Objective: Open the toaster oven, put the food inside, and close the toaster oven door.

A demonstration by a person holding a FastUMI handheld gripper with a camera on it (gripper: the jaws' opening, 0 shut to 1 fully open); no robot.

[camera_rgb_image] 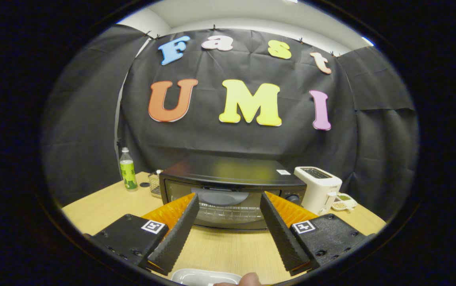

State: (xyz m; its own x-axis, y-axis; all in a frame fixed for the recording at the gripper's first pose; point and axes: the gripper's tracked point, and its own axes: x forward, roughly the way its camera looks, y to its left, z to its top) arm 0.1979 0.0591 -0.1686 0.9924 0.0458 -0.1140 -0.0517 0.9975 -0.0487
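Note:
A black toaster oven [231,190] stands on the wooden table [104,210] just beyond my fingers, its glass door shut and a rack showing through the glass. My gripper [229,196] hangs open in front of the door, with nothing between its fingers. Below the fingers, near the table's front edge, lies a white plate [206,277] with a piece of brownish food [247,281] at its rim, mostly cut off.
A white pop-up toaster [318,188] stands right of the oven, with a small white dish of greenish bits [343,201] beside it. A green-labelled bottle [127,171], a small dark cap [145,184] and a wire basket [155,183] stand left of the oven.

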